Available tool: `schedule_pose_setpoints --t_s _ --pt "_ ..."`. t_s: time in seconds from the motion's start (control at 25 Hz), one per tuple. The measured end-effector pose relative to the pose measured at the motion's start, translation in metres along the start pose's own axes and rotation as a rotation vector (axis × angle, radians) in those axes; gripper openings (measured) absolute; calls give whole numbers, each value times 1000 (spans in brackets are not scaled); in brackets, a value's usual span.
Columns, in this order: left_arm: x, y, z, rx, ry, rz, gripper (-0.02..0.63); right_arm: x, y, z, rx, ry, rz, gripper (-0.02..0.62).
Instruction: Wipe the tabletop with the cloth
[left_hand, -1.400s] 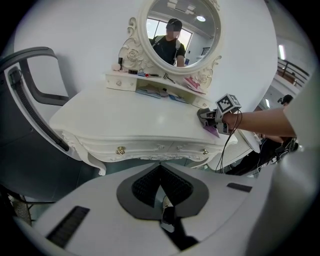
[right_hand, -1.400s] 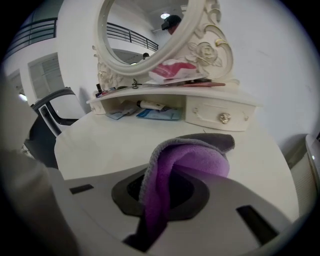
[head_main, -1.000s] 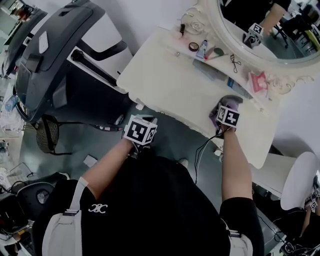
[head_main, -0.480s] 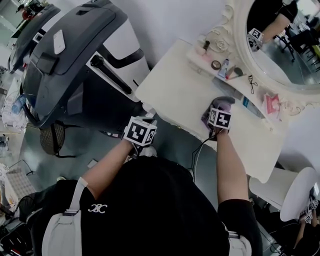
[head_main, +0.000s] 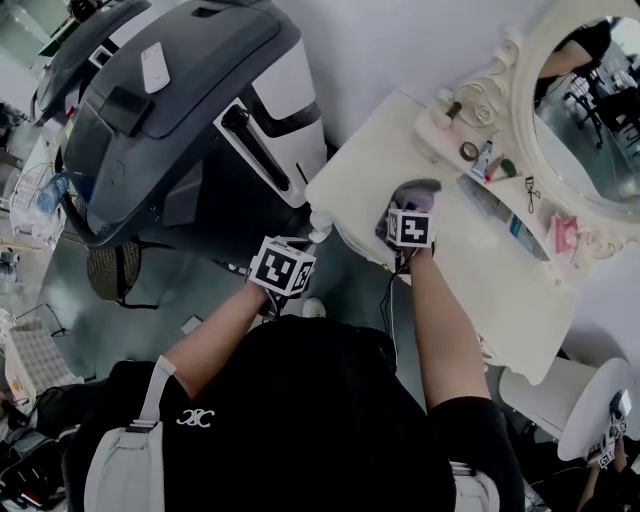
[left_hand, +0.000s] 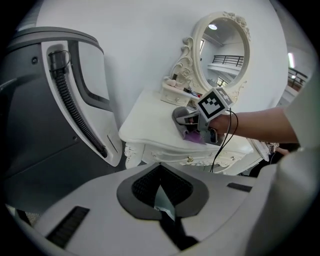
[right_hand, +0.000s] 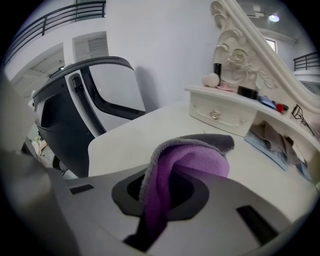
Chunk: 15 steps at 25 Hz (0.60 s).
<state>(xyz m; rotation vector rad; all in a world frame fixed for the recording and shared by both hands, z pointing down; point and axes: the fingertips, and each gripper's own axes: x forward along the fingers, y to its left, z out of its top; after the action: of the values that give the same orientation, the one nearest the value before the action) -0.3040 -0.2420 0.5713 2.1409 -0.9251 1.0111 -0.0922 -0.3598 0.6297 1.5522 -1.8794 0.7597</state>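
Right hand-held gripper (right_hand: 159, 197) clamps purple cloth (right_hand: 192, 160) on tabletop (right_hand: 130, 135); left one (left_hand: 162, 200) closed, empty

The cloth (right_hand: 195, 160) is seen as soft, fleecy purple microfibre, grey-backed, matt. The bench (right_hand: 125, 137) is finished in smooth cream paint, satin sheen. The mirror (head_main: 595, 120): glossy glass. The machine shell (head_main: 170, 110): moulded plastic, grey and white, semi-gloss.
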Motion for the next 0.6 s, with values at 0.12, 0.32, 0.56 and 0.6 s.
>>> schedule_pose_setpoints --t_s 0.12,0.32,0.56,0.6 --pt "-4 13 -9 -12 7 8 4 15 31 15 -18 4 33 41" --pt "-11 27 -19 -23 2 32 5 34 64 34 -54 11 78 41" --pt "-16 44 -27 -80 0 45 5 50 79 53 -89 19 122 41" --pt "-16 46 -29 -89 1 44 5 51 80 56 -87 22 129 41"
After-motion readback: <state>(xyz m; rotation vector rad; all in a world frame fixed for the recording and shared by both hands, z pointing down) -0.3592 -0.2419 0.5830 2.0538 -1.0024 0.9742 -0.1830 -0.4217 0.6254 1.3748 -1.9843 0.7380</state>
